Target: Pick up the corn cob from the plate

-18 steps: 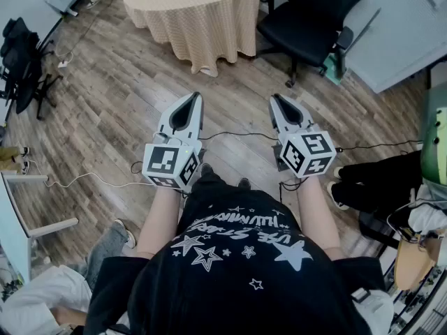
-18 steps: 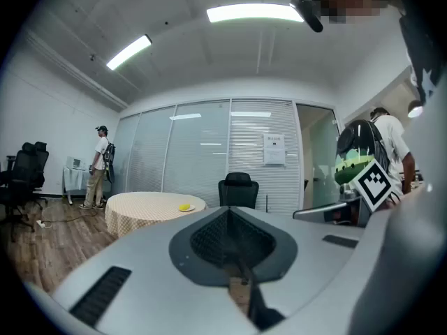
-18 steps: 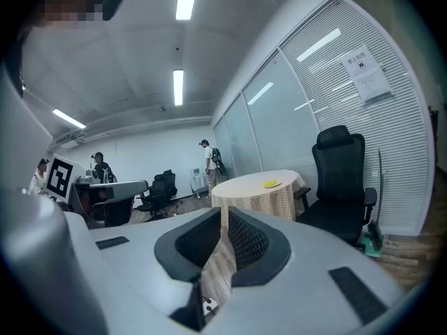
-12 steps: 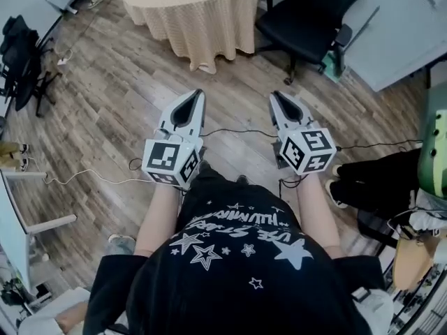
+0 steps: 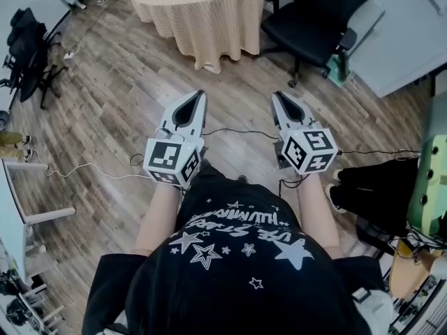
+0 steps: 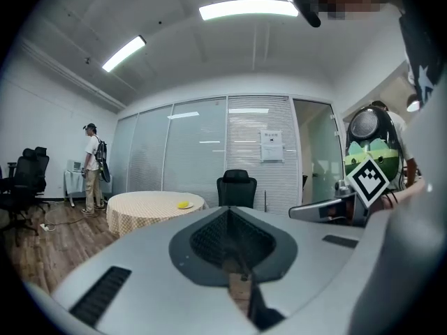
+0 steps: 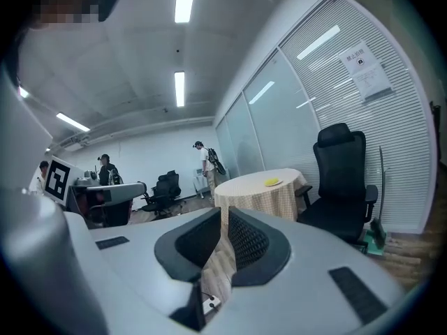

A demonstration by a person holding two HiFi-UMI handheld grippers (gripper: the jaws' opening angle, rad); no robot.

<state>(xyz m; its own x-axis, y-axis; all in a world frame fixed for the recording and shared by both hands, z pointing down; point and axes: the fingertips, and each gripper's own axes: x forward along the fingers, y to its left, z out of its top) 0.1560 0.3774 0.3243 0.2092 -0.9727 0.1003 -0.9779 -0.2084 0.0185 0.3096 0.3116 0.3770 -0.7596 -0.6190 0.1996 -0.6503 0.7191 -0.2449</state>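
The corn cob (image 7: 271, 181) is a small yellow shape lying on a pale plate (image 7: 278, 183), the only container I can make out, and nothing else shows in it. The plate sits near the far edge of a round bench (image 5: 195, 12) draped in a checked cloth. At this range I cannot tell how the cob is turned.

A black office chair (image 5: 314, 19) stands just beside the bench on its right. Bench and cob are well apart from me, across a stretch of wooden floor (image 5: 105, 103) with a thin cable (image 5: 230, 132) trailing over it.

My left gripper (image 5: 198, 95) and my right gripper (image 5: 276, 97) are held out side by side in front of me, both aimed towards the bench. The jaws of each are pressed together with nothing caught between them.
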